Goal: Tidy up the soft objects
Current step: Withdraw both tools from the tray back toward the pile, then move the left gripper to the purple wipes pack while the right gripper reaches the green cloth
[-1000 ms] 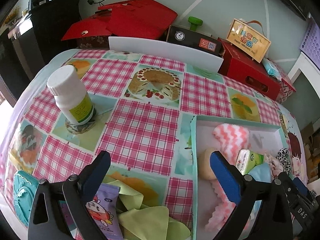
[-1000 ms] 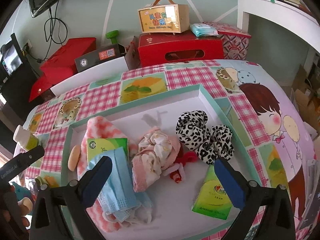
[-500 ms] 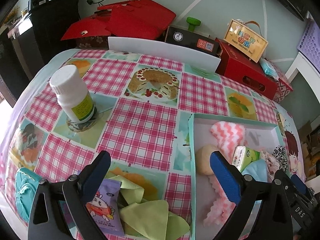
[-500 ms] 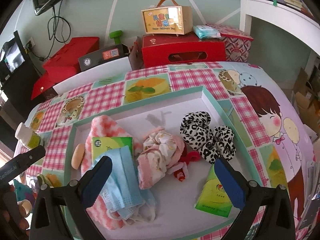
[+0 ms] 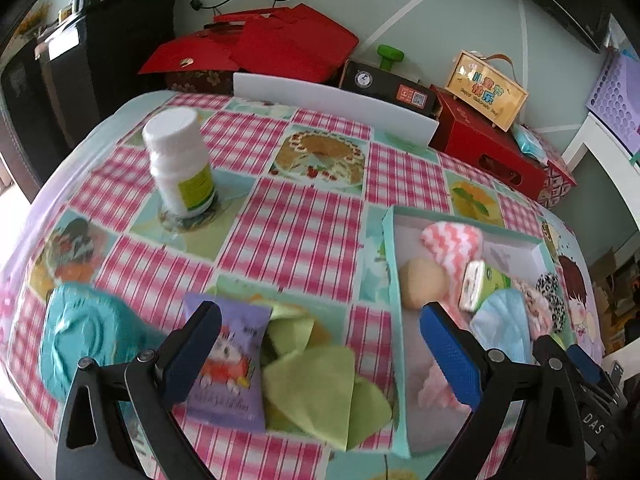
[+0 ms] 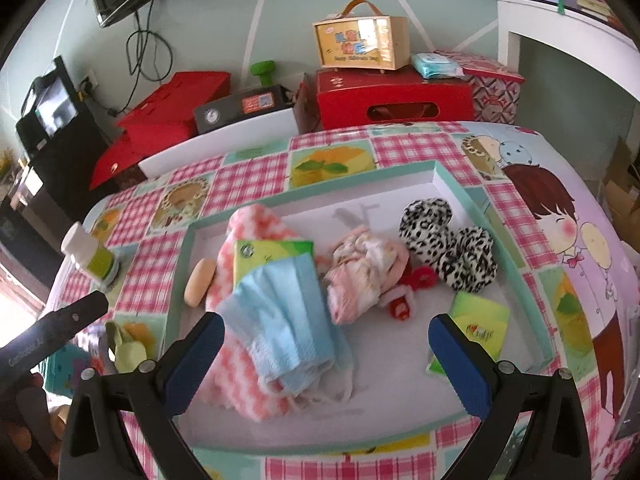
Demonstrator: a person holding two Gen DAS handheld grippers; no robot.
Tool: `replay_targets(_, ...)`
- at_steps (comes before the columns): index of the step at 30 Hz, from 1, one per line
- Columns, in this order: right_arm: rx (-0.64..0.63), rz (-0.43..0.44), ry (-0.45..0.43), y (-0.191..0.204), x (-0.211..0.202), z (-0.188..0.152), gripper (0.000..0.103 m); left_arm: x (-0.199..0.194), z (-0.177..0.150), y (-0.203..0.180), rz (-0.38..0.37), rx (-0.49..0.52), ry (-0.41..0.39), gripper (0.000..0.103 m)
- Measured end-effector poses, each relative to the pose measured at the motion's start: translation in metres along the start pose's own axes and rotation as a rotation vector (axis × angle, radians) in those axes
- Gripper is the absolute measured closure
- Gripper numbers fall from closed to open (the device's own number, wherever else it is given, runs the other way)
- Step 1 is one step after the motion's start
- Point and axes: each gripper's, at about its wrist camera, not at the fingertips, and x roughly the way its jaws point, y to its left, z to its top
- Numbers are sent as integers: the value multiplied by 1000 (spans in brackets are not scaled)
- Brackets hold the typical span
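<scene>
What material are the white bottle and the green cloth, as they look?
White bottle: it looks like smooth plastic, judging by its slightly glossy, rigid, upright body and cap. Green cloth: probably thin matte fabric or non-woven, since it lies in soft folds; the blur leaves this open.

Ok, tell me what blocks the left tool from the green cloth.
Nothing visible does. The left tool is open just above the green cloth; the purple packet only lies on the cloth's left part.

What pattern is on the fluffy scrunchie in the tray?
The fluffy scrunchie has black-and-white leopard spots, clearest in the right wrist view.
</scene>
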Motion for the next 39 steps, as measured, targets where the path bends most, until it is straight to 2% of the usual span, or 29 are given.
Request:
replay_targets(7,-57,6,2,16,-8,-15,0,-13,-25,19,-2,-39,9,4)
replay_targets(16,-119,33,13,37,-12,-30,0,-25,-40,37,-5,-107,18,4)
replay_targets(21,-166,107,9,55,-14,-34,0,-29,-47,52,-7,-167,27,4)
replay_targets(28,-294,182,12,92,-12,-46,0,-28,-54,61,9,-216,46,4)
replay_targets(36,-343,272,2,108,-11,-52,0,-25,-57,73,-21,-282,67,4)
replay_targets(39,-353,291,5,111,-8,-51,3,-20,-59,77,-26,-304,82,4)
